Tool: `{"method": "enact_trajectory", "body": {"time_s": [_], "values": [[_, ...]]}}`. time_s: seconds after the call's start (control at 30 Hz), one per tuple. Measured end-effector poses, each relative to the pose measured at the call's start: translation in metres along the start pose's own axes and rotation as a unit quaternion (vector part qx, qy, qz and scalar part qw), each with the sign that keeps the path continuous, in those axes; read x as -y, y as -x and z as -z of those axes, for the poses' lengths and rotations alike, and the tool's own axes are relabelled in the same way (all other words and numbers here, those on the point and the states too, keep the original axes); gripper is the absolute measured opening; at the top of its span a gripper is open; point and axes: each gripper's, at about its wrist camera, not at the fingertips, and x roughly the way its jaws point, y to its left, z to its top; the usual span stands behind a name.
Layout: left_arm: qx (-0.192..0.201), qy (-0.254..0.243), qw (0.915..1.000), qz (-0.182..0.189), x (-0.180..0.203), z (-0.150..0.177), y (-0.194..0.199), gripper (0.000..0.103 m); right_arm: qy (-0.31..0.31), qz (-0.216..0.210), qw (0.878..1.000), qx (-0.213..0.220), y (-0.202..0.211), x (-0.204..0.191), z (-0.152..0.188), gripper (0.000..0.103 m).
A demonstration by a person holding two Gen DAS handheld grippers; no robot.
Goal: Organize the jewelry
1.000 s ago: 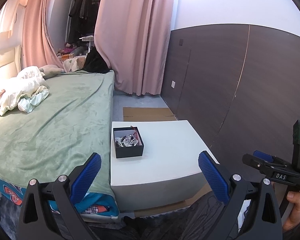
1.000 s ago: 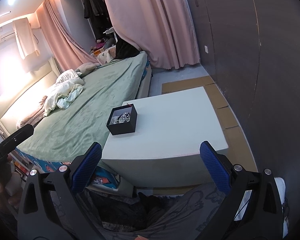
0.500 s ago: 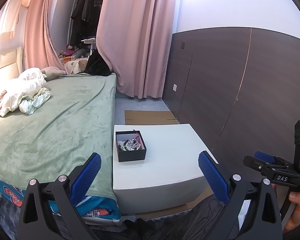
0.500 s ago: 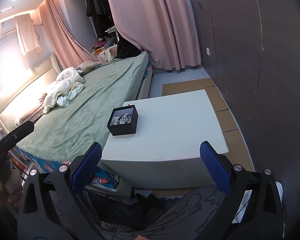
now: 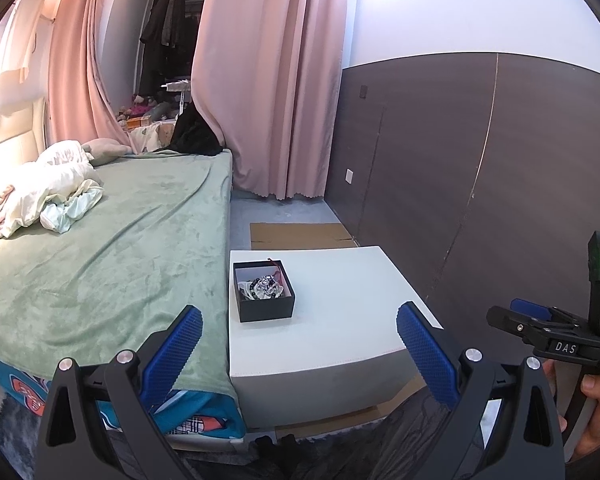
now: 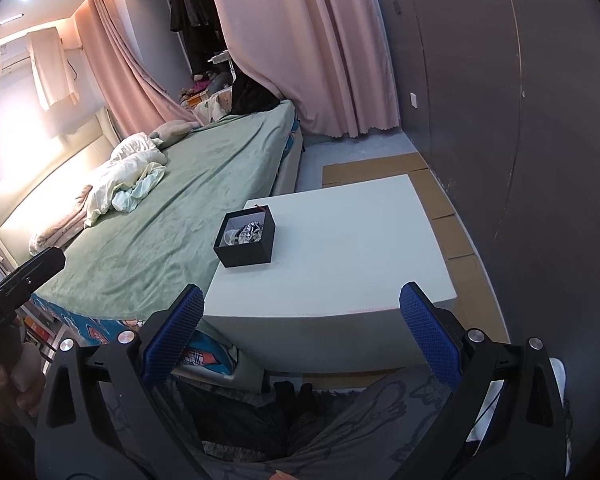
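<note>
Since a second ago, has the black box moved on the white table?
No. The black box sits at the same spot on the white table, near its far corner beside the bed; only the cameras shifted.

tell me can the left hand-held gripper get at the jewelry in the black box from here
Probably yes: the left hand-held gripper is open, the black box has no lid, and nothing stands between them on the white table.

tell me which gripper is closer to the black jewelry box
Left, though only slightly. The left gripper hangs open just short of the black jewelry box, box nearer its left finger. The right gripper hangs open, farther back and to the box's right.
</note>
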Motion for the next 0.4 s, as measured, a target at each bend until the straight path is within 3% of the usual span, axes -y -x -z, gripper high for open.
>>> {"method": "enact_trajectory", "body": {"time_s": [0.4], "values": [[-0.006, 0.003, 1.0000, -0.006, -0.0014, 0.0048, -0.0042, 0.095, -0.004, -0.001, 1.000, -0.005, -0.0049, 0.0012, 0.0101, 0.098]]}}
